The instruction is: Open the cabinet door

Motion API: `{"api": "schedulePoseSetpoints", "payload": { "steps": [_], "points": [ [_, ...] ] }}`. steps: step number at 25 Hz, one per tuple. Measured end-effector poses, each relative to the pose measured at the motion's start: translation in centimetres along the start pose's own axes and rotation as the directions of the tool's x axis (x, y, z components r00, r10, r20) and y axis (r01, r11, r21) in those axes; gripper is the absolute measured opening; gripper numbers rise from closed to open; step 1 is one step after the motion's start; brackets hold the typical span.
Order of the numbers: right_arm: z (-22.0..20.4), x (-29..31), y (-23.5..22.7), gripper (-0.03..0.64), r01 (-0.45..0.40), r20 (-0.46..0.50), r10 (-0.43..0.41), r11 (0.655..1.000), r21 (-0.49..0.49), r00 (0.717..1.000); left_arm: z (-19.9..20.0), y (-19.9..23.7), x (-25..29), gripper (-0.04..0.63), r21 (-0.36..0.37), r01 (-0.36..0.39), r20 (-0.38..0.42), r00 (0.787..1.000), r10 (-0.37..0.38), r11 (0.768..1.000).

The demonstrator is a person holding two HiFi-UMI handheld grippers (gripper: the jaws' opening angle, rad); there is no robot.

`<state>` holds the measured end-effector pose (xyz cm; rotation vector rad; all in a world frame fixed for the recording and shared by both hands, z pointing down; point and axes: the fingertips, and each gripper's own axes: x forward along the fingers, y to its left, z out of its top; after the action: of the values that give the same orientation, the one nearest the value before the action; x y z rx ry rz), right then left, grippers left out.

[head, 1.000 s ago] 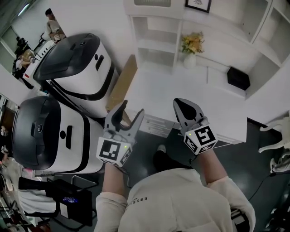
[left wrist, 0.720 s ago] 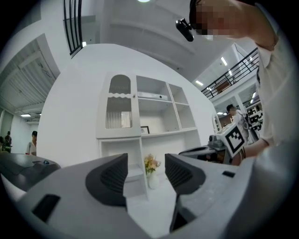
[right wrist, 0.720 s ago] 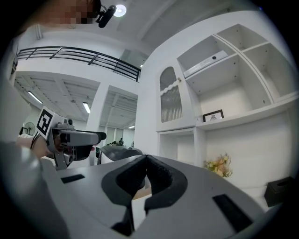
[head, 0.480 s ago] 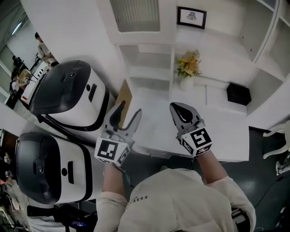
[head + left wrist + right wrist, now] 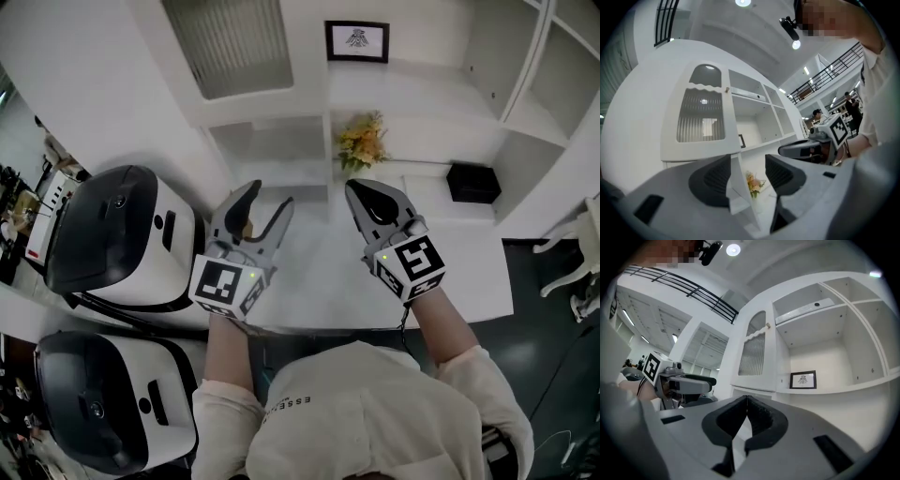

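The white cabinet door (image 5: 230,42) has a ribbed glass panel and stands at the upper left of the shelf unit, above and beyond both grippers. The left gripper view shows the door (image 5: 701,117) with a small knob (image 5: 726,89) at its right edge. In the right gripper view the door (image 5: 753,355) and the knob (image 5: 768,326) show too. My left gripper (image 5: 269,195) is open over the white counter (image 5: 319,272) with nothing between its pads (image 5: 717,177). My right gripper (image 5: 363,190) is shut and empty, its jaws meeting (image 5: 746,401). Neither gripper touches the door.
Open shelves hold a framed picture (image 5: 356,41), a vase of yellow flowers (image 5: 361,145) and a black box (image 5: 472,183). Two large white and black machines (image 5: 112,234) (image 5: 94,403) stand at the left. More people are in the room's far left background.
The view has tilted up, bringing the ribbed door into sight. Both grippers have risen and moved forward over the counter toward the shelves. Their jaws have not changed.
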<state>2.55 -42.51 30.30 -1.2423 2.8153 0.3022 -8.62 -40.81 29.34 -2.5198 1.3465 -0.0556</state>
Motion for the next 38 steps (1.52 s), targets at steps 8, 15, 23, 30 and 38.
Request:
{"api": "schedulePoseSetpoints", "payload": {
  "steps": [8, 15, 23, 30, 38],
  "points": [
    [2.2, 0.2, -3.1, 0.015, 0.133, -0.041, -0.131, 0.99, 0.054, 0.99, 5.8, 2.4, 6.0, 0.227, 0.099, 0.146, 0.059, 0.987, -0.152, 0.984],
    [5.4, 0.8, -5.5, 0.015, 0.223, -0.019, -0.222, 0.975, 0.015, 0.975, 12.6, 4.6, 9.9, 0.227, 0.263, 0.166, 0.084, 0.977, -0.194, 0.95],
    [6.4, 1.2, -5.8, 0.015, 0.253, -0.012, -0.253, 0.967, 0.001, 0.967, 19.3, 7.4, 13.8, 0.222, 0.331, 0.117, 0.107, 0.981, -0.161, 0.936],
    [7.6, 1.5, -6.2, 0.015, 0.278, 0.001, -0.279, 0.96, -0.031, 0.96, 24.3, 9.5, 16.6, 0.215, 0.401, 0.029, 0.128, 0.988, -0.087, 0.916],
    [8.2, 1.8, -6.3, 0.015, 0.282, 0.027, -0.281, 0.958, -0.052, 0.959, 28.0, 10.6, 19.2, 0.202, 0.44, -0.037, 0.147, 0.989, -0.031, 0.897]
  ]
}}
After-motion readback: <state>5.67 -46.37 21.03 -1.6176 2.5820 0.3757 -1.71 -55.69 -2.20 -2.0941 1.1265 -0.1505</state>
